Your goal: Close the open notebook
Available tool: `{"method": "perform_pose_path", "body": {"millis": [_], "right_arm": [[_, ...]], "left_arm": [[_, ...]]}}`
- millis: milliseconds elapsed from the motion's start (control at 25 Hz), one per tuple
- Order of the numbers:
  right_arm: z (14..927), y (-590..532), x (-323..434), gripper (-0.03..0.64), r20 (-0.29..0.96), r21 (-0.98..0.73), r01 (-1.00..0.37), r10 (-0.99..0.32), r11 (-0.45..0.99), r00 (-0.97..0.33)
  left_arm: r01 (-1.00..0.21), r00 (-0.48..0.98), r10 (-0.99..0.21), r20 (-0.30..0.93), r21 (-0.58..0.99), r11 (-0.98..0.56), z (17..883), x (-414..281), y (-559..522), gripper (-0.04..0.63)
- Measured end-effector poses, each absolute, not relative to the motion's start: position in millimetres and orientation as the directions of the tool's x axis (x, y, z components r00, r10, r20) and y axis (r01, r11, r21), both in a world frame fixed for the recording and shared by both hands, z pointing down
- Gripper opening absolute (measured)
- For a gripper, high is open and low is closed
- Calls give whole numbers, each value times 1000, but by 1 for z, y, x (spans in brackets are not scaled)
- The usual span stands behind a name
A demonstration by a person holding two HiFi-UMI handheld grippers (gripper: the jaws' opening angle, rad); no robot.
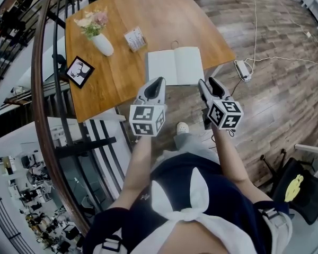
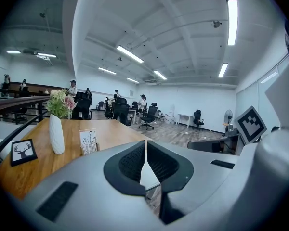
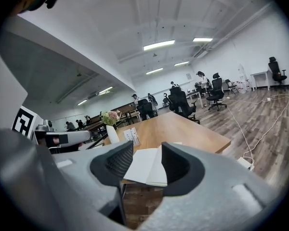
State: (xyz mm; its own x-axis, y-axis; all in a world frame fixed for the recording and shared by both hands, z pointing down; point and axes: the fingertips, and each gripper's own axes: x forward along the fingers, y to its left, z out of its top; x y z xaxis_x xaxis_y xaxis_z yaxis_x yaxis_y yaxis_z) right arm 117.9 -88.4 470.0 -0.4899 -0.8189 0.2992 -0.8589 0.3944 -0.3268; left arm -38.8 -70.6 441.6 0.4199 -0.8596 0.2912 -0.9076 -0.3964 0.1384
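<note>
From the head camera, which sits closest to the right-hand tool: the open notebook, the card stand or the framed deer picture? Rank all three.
1. The open notebook, directly ahead of the right tool.
2. The card stand, beyond the notebook and off to the left.
3. The framed deer picture, at the far left.

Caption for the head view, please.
Facing the open notebook on the wooden table, the left gripper is shut, the right gripper open.
</note>
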Motion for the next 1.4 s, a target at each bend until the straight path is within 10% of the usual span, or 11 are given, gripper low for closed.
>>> {"method": "perform_pose_path", "body": {"millis": [1400], "right_arm": [[600,-157,142,212,515,-447,-826,-655,345,-552]], "left_arm": [[-918,392,-824,409,237,-319,514,-21,-122,26]]}}
